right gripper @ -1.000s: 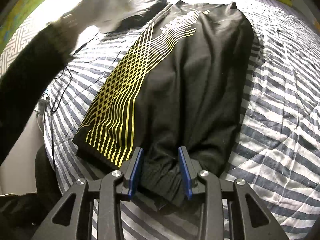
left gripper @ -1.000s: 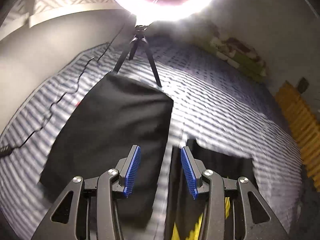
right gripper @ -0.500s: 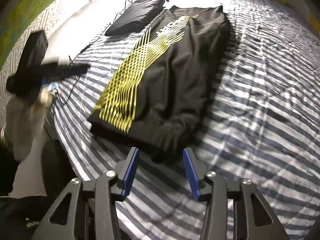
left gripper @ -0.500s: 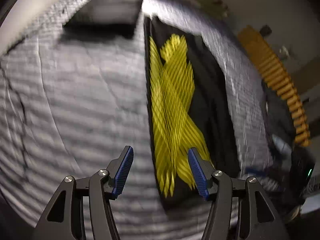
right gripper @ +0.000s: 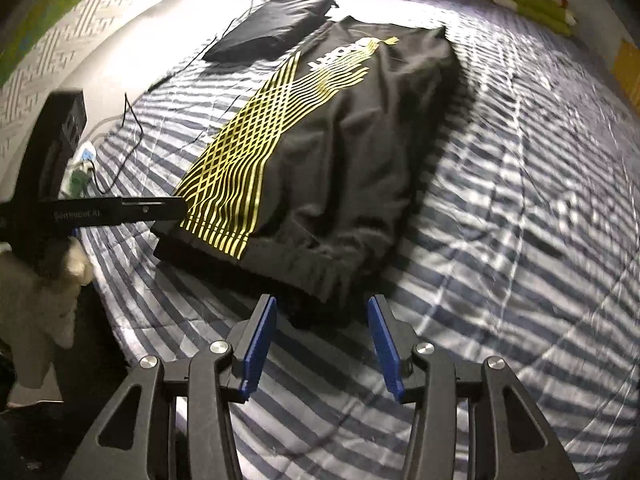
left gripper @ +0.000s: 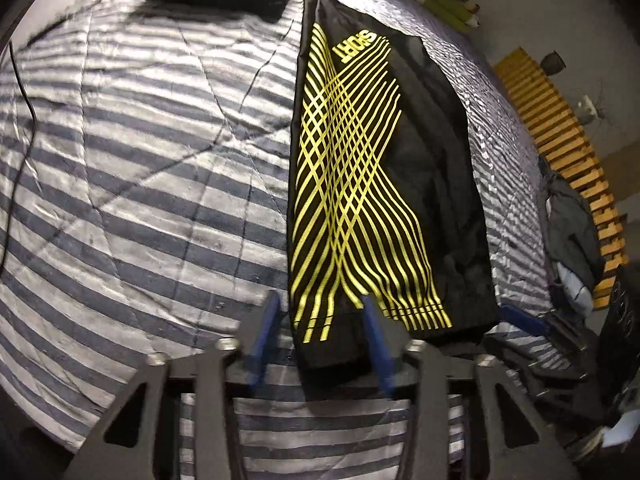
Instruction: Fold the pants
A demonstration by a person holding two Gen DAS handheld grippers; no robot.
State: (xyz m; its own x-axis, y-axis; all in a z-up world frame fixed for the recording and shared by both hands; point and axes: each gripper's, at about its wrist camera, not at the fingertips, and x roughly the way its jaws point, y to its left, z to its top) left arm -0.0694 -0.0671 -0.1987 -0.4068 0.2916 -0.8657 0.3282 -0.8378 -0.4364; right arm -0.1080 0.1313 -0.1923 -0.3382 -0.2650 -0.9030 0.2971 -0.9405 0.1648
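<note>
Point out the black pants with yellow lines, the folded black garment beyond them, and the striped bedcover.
Pants [right gripper: 340, 152]: right wrist view, plain black fabric at mid-leg.
Folded black garment [right gripper: 272, 26]: right wrist view, its top face.
Striped bedcover [left gripper: 140, 160]: left wrist view, bare stripes left of the pants.

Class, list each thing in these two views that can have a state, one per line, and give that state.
pants: folded lengthwise, flat on the striped bedcover.
left gripper: jaws closing, pants' near hem between them.
right gripper: open, just short of the hem, holding nothing.
black cloth: folded, beyond the pants.
</note>
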